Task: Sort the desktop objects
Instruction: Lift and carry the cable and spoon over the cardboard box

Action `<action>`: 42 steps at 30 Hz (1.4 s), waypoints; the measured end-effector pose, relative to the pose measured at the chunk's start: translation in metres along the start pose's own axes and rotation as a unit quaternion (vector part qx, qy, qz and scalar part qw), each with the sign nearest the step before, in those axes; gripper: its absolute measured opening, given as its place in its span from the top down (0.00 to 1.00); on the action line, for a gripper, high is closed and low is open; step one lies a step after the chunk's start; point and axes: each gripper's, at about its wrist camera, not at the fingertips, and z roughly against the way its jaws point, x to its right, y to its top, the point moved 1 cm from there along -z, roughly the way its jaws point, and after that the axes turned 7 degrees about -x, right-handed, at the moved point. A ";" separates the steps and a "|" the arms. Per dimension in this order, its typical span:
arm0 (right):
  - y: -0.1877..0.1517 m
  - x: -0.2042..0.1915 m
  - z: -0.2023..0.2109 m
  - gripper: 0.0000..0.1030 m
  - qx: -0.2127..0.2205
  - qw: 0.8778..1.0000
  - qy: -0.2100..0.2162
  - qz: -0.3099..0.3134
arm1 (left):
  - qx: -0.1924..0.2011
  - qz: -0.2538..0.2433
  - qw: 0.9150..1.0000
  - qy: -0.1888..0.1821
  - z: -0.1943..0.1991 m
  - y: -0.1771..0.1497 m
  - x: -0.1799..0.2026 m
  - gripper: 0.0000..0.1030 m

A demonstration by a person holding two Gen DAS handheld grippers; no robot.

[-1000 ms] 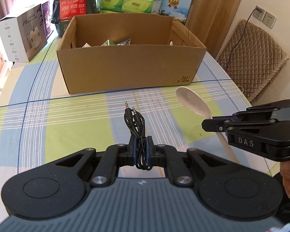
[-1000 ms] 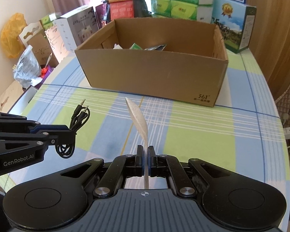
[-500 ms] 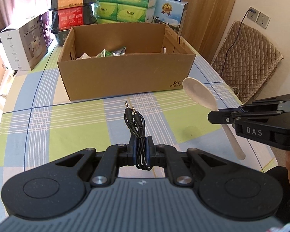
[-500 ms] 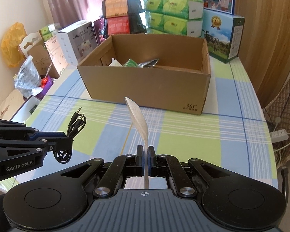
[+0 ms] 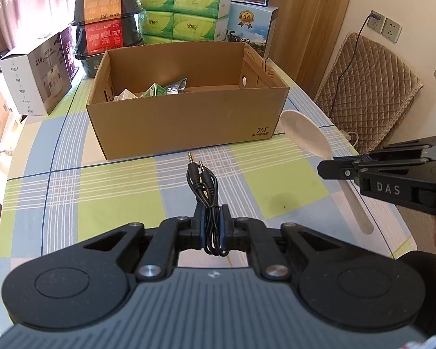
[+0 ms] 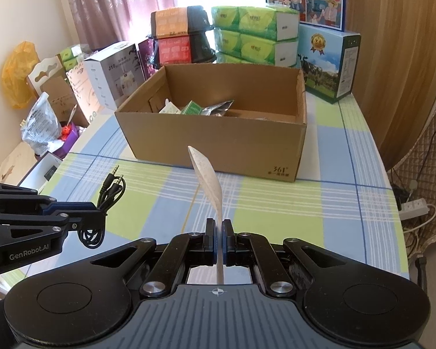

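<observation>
Both grippers lifted higher above checked desk [image 5: 72,209]; left gripper [image 5: 211,226] pinches cable [image 5: 206,186], right gripper [image 6: 218,242] pinches spoon [image 6: 207,180], cardboard box [image 5: 186,125] ahead

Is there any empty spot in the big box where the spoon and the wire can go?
Yes. The cardboard box looks bare on its right side, by the right wall. The packets crowd its left half. The tablecloth in front of the box is also bare, below the cable and the spoon.
</observation>
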 end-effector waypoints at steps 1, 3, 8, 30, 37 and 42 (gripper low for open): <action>0.001 0.000 0.000 1.00 0.001 1.000 -0.001 0.000 | 0.000 -0.001 1.000 0.000 0.000 0.000 0.000 0.94; 0.002 0.002 0.001 1.00 0.002 1.000 -0.001 0.000 | 0.001 -0.002 1.000 0.001 0.000 0.002 0.000 0.94; 0.009 0.005 0.004 1.00 0.007 1.000 -0.006 0.002 | 0.003 -0.012 1.000 0.007 -0.001 0.005 -0.001 0.94; 0.064 0.023 0.004 1.00 0.030 0.999 -0.025 0.020 | 0.011 -0.031 0.999 0.010 -0.009 0.058 -0.023 0.94; 0.096 0.032 -0.004 1.00 0.034 0.999 -0.030 0.026 | 0.018 -0.025 1.000 0.006 -0.014 0.095 -0.038 0.94; 0.119 0.040 -0.015 1.00 0.027 0.999 -0.018 0.016 | 0.021 -0.025 0.999 0.003 -0.021 0.124 -0.046 0.94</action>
